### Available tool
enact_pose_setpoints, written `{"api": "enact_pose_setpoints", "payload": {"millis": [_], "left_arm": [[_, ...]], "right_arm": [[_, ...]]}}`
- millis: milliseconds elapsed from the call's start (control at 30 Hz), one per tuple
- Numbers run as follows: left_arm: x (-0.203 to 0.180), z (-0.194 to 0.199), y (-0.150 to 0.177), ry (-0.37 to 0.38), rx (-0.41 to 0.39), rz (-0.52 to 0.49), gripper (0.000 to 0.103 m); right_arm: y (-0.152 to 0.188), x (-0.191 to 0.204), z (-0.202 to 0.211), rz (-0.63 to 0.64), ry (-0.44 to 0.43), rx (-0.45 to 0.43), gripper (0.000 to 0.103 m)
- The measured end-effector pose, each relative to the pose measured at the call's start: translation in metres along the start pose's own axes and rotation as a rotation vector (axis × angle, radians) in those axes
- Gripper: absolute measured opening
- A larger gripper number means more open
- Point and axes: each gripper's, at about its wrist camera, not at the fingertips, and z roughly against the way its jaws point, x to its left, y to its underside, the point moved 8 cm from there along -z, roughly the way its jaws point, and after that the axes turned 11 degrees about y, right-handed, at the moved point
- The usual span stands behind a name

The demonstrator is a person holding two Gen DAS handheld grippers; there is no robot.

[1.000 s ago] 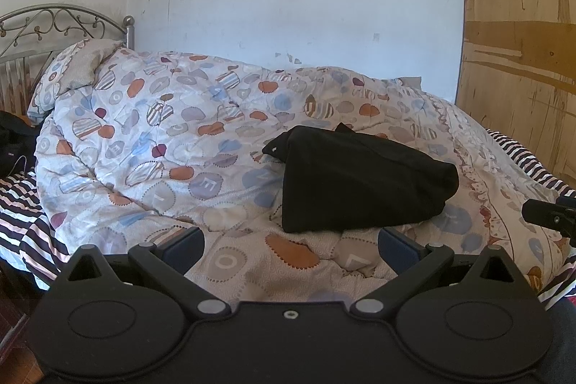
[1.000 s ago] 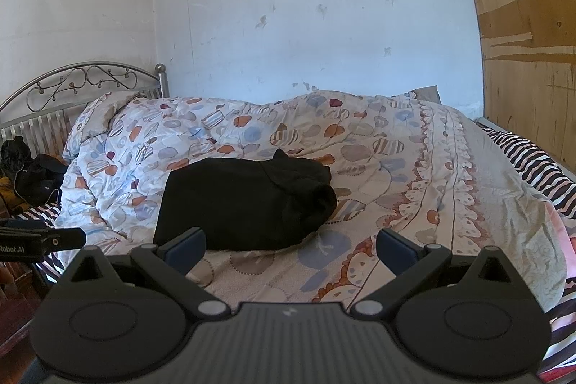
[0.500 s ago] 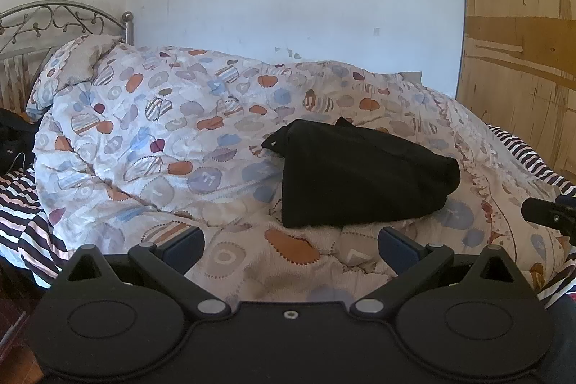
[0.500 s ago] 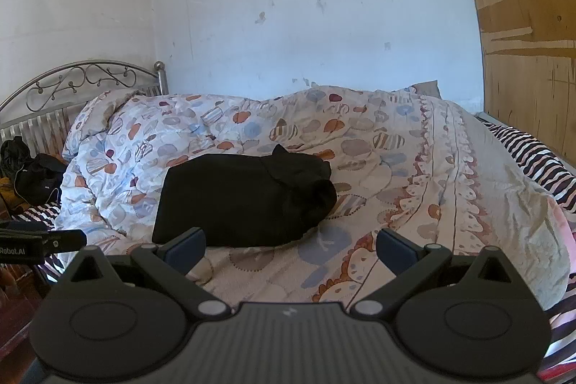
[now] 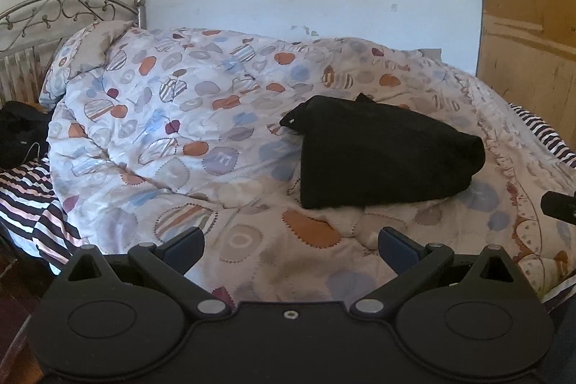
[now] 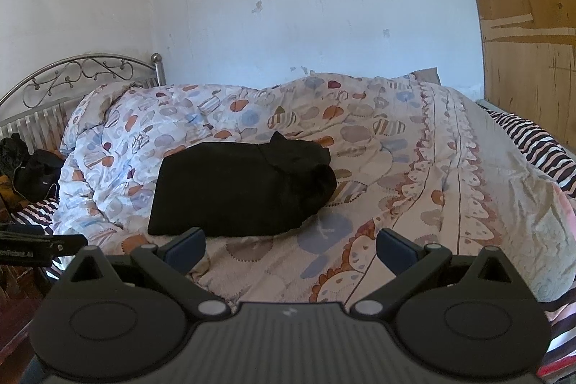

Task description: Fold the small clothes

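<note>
Garment (image 5: 385, 157) mid-quilt (image 5: 180, 139) — grippers apart.

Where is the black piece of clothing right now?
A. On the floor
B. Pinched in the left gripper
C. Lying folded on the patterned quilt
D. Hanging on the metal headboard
C. The black garment lies as a folded bundle on the patterned quilt, while the left gripper and the right gripper both hang open and empty, short of it.
</note>
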Motion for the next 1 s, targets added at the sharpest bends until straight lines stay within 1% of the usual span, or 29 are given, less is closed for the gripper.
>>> {"api": "enact_pose_setpoints", "payload": {"millis": [100,500,533,1000], "left_arm": [[-0.001,0.0,-0.001,-0.009,0.002,-0.01,0.102],[-0.004,-0.013,-0.004,0.01,0.028,-0.013,0.102],[-0.004,-0.014,-0.004,0.01,0.031,-0.013,0.102],[-0.006,-0.033,-0.005,0.03,0.071,-0.009,0.102]], "right_arm": [[0.001,0.0,0.0,-0.002,0.002,0.009,0.103],[-0.001,0.001,-0.008,-0.011,0.005,0.038,0.103],[-0.004,-0.001,-0.015,-0.012,0.005,0.042,0.103],[-0.005,-0.006,-0.037,-0.031,0.006,0.085,0.103]]}}
